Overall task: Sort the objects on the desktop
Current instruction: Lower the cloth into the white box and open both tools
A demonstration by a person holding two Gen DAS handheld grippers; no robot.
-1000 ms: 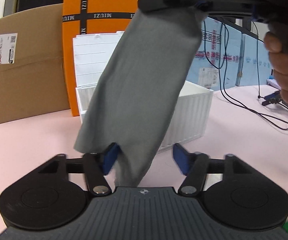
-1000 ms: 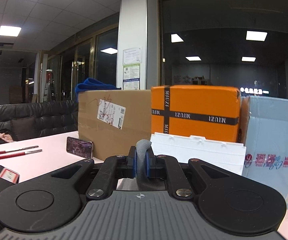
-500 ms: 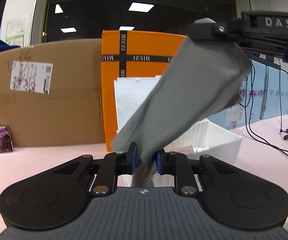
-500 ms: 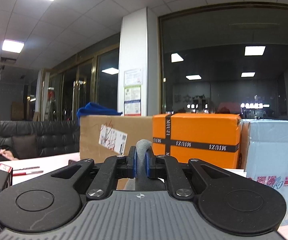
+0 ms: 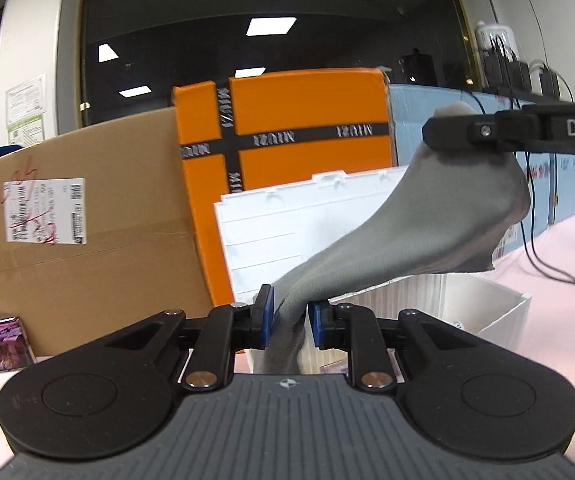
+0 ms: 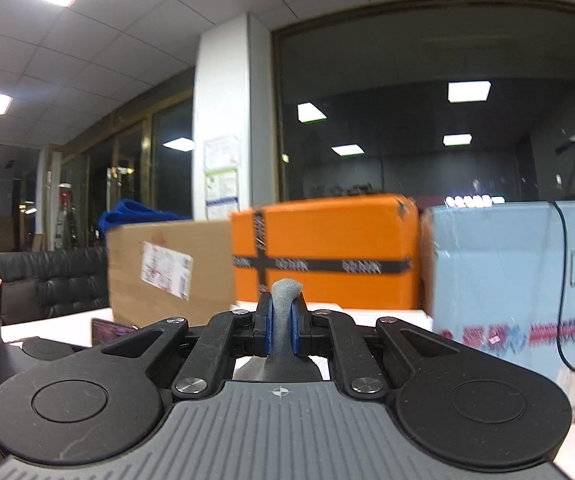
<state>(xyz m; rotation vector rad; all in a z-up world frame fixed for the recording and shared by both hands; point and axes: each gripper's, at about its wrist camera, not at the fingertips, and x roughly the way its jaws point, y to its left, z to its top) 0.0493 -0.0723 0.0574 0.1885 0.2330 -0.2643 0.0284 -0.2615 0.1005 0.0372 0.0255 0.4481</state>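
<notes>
Above the white bin [image 5: 499, 304], the grey cloth [image 5: 427, 232] hangs stretched between both tools: left gripper [image 5: 289, 316] pinches its lower end, right gripper [image 6: 281, 322] its top at two o'clock. Stowing remains undone.

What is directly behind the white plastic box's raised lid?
The orange box stands behind the raised lid, beside a brown carton. Its lower part is covered by the lid and the grey cloth.
</notes>
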